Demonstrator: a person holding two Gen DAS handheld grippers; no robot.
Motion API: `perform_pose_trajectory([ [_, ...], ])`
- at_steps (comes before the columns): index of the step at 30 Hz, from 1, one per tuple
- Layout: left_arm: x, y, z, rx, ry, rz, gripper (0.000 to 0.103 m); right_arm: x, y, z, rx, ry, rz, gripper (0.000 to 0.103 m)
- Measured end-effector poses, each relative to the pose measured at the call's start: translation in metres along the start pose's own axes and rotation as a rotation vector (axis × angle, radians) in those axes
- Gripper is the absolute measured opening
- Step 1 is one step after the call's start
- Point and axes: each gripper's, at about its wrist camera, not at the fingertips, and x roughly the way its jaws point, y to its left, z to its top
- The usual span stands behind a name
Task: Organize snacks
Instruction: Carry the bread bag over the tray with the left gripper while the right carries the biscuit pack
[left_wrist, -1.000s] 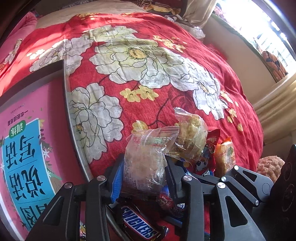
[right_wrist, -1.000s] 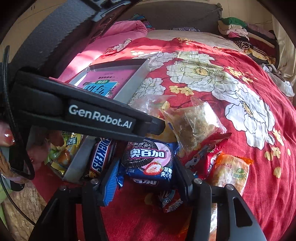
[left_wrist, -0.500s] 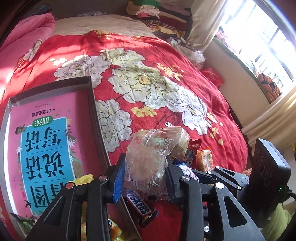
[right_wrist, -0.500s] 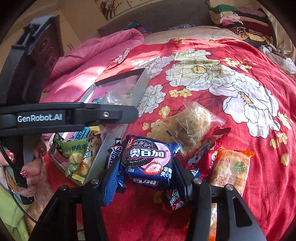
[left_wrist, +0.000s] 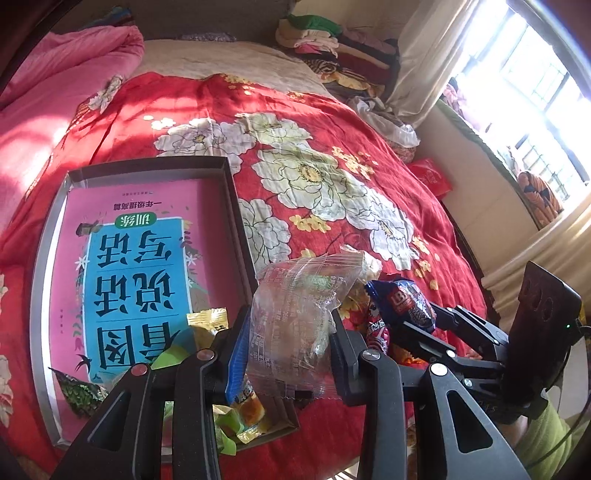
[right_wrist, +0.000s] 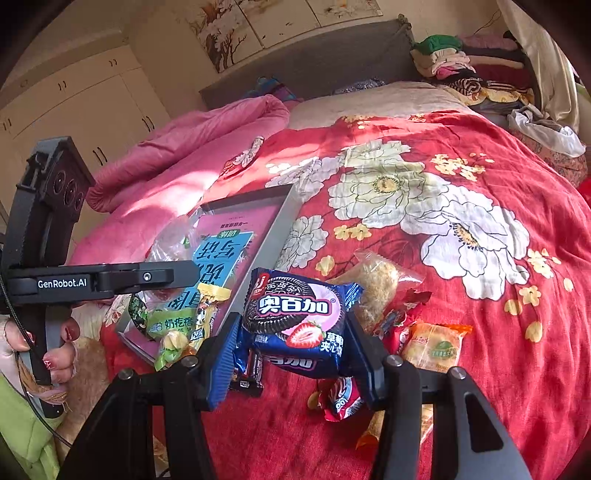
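My left gripper (left_wrist: 286, 343) is shut on a clear-wrapped pastry packet (left_wrist: 295, 314) and holds it above the near right corner of the grey tray (left_wrist: 236, 206). The tray holds a pink and blue book (left_wrist: 136, 266) and several green and yellow snacks (left_wrist: 207, 325) at its near end. My right gripper (right_wrist: 291, 350) is shut on a dark blue strawberry cookie pack (right_wrist: 295, 321), lifted above the bed. The left gripper shows in the right wrist view (right_wrist: 177, 275), over the tray (right_wrist: 284, 218).
Loose snacks lie on the red floral bedspread (right_wrist: 443, 221): a clear pastry bag (right_wrist: 376, 284), an orange-wrapped cake (right_wrist: 436, 347), a Snickers bar (right_wrist: 251, 373) and small red packs (right_wrist: 343, 400). A pink quilt (right_wrist: 192, 147) and folded clothes (right_wrist: 461, 66) lie at the far end.
Both grippers have risen with their packs. The left one has moved left, from the snack pile to over the tray's near corner. The right one has lifted the cookie pack clear of the pile.
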Motion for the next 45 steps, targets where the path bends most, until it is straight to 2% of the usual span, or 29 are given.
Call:
perform_pose_trajectory([
  [8, -0.018, -0.006, -0.001, -0.003, -0.021, -0.003, 0.039, -0.034, -0.004, 0.009, -0.003, -0.107, -0.053, 0.054],
  [24, -0.069, -0.022, -0.003, 0.006, -0.103, 0.006, 0.039, -0.076, 0.015, 0.016, -0.079, -0.227, -0.093, 0.054],
  [32, -0.086, -0.013, -0.005, -0.007, -0.142, 0.007, 0.039, -0.076, 0.023, 0.013, -0.09, -0.231, -0.097, 0.054],
  [45, -0.107, 0.028, -0.016, -0.087, -0.193, 0.03, 0.039, -0.062, 0.047, 0.014, -0.109, -0.208, -0.052, 0.054],
])
